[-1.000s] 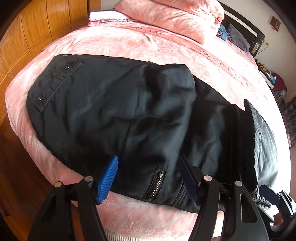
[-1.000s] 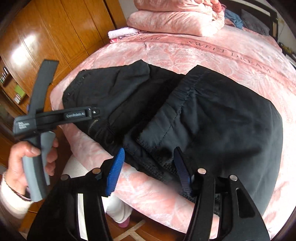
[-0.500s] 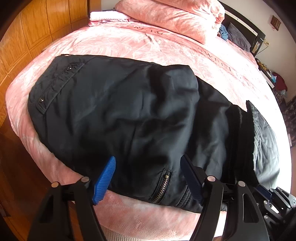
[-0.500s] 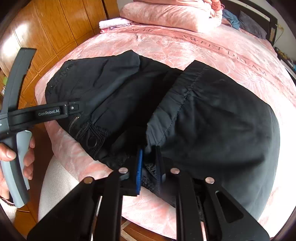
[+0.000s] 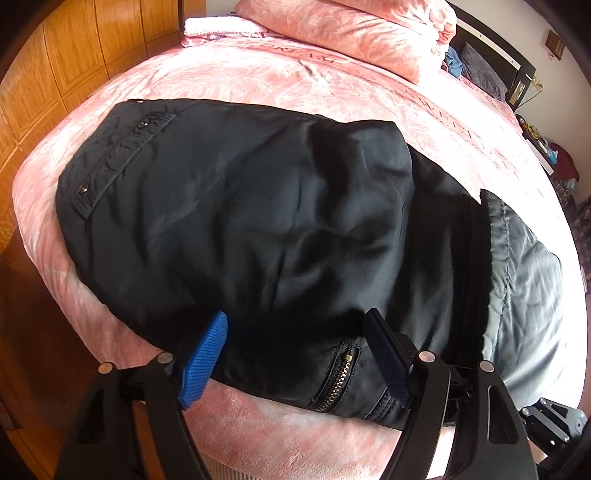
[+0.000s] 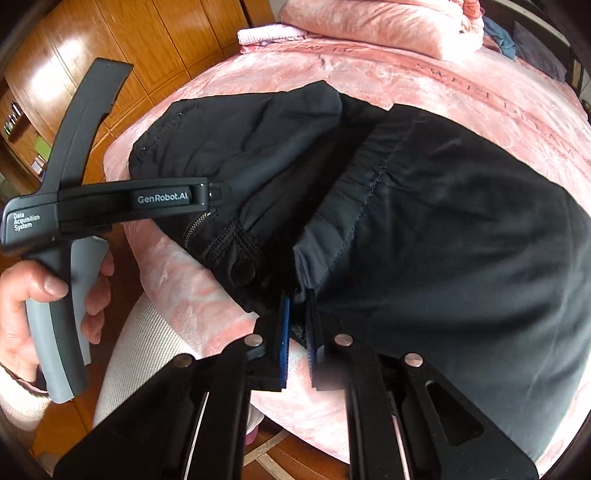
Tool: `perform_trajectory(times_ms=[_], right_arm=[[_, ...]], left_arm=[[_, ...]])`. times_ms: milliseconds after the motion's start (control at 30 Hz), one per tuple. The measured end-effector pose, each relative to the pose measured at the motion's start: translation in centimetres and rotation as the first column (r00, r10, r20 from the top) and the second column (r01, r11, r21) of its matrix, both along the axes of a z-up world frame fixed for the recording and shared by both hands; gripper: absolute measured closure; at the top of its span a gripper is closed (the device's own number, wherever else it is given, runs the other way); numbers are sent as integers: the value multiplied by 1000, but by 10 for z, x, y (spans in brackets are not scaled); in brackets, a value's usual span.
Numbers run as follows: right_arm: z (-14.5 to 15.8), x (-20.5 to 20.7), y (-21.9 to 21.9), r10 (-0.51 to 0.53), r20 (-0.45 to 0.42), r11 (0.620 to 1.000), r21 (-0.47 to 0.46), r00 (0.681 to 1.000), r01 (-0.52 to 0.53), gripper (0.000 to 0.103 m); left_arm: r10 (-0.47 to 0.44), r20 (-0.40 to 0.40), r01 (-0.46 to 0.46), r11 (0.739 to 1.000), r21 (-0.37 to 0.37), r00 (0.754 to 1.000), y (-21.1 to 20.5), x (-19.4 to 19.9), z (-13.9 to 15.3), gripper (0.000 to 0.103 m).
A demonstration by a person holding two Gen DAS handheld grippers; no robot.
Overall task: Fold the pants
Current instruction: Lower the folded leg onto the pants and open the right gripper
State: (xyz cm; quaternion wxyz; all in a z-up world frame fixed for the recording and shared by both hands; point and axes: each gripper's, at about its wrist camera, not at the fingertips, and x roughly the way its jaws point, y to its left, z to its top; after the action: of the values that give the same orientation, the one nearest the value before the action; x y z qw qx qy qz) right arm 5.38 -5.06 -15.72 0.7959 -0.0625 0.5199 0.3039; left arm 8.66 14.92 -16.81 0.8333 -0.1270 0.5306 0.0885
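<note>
Black pants (image 5: 258, 229) lie partly folded on the pink bed, also in the right wrist view (image 6: 443, 229). A zipper pocket (image 5: 338, 373) sits at the near edge. My left gripper (image 5: 295, 336) is open, its blue pads (image 5: 205, 358) over the near edge of the pants, holding nothing. My right gripper (image 6: 297, 317) is shut on the near corner of the folded-over layer of the pants, by the stitched hem (image 6: 362, 206). The left gripper's body (image 6: 74, 206) and the hand holding it show in the right wrist view.
The pink bedspread (image 5: 295, 74) covers the bed. Folded pink quilts (image 5: 354, 26) and a pale towel (image 5: 218, 26) lie at the far end. Wooden wardrobe doors (image 6: 147, 37) stand to the left. The bed edge and wood floor (image 6: 280, 454) are just below my grippers.
My right gripper went from open to shut on the pants' near corner and has lifted slightly. My left gripper stayed open over the near edge, shifting little.
</note>
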Motion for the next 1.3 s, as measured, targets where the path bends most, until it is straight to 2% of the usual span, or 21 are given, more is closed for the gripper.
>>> perform_trajectory(times_ms=[33, 100, 133, 167, 267, 367, 433, 567, 700, 800, 900, 967, 1033, 1067, 1233, 1300], right_arm=[[0, 1, -2, -6, -8, 1000, 16, 1000, 6, 95], [3, 2, -7, -6, -39, 998, 63, 999, 8, 81], [4, 2, -10, -9, -55, 996, 88, 998, 13, 67], [8, 1, -12, -7, -58, 994, 106, 998, 13, 62], [23, -4, -21, -20, -38, 991, 132, 999, 25, 62], [44, -7, -44, -85, -15, 979, 186, 996, 86, 62], [54, -6, -62, -158, 18, 977, 150, 987, 154, 62], [58, -2, -99, -306, 92, 952, 34, 948, 304, 62], [42, 6, -129, -385, 0, 920, 75, 923, 384, 62], [28, 8, -130, -398, -21, 916, 46, 917, 399, 62], [18, 9, -128, -401, -28, 915, 26, 916, 402, 62], [15, 9, -129, -401, -27, 916, 16, 916, 401, 62], [12, 10, -128, -403, -36, 915, 10, 915, 404, 62], [9, 12, -127, -404, -39, 914, 8, 914, 405, 62], [-4, 15, -123, -397, -36, 918, -22, 917, 397, 63], [0, 12, -126, -398, -32, 918, -12, 917, 397, 63]], left_arm=[[-1, -1, 1, 1000, 3, 1000, -1, 0, 0, 26], [-2, -4, 2, 1000, 10, 1000, -3, 1, 0, 25], [-3, -6, 3, 1000, 12, 1000, -4, 1, 0, 25], [-4, -7, 4, 1000, 12, 1000, -6, 1, 0, 24], [-5, -9, 5, 1000, 8, 1000, -7, 2, 0, 24], [-3, -10, 3, 1000, 7, 1000, -6, 1, 3, 24], [-1, -5, 1, 1000, 5, 1000, -6, -3, 6, 24], [-28, 36, 28, 999, -15, 999, -17, -11, 20, 24], [-114, 73, 117, 993, -36, 991, -45, -13, 37, 24], [-193, 82, 197, 980, -41, 978, -72, -11, 44, 24], [-238, 34, 235, 969, 74, 971, -95, -5, 37, 24], [-245, 7, 243, 966, 85, 970, -101, 1, 29, 25], [-236, -45, 239, 968, 83, 971, -100, 7, 16, 32], [-236, -65, 240, 967, 82, 970, -100, 9, 10, 33], [-256, -73, 264, 954, 140, 964, -109, 13, -1, 32], [-259, -79, 268, 951, 151, 963, -110, 16, -4, 32]])
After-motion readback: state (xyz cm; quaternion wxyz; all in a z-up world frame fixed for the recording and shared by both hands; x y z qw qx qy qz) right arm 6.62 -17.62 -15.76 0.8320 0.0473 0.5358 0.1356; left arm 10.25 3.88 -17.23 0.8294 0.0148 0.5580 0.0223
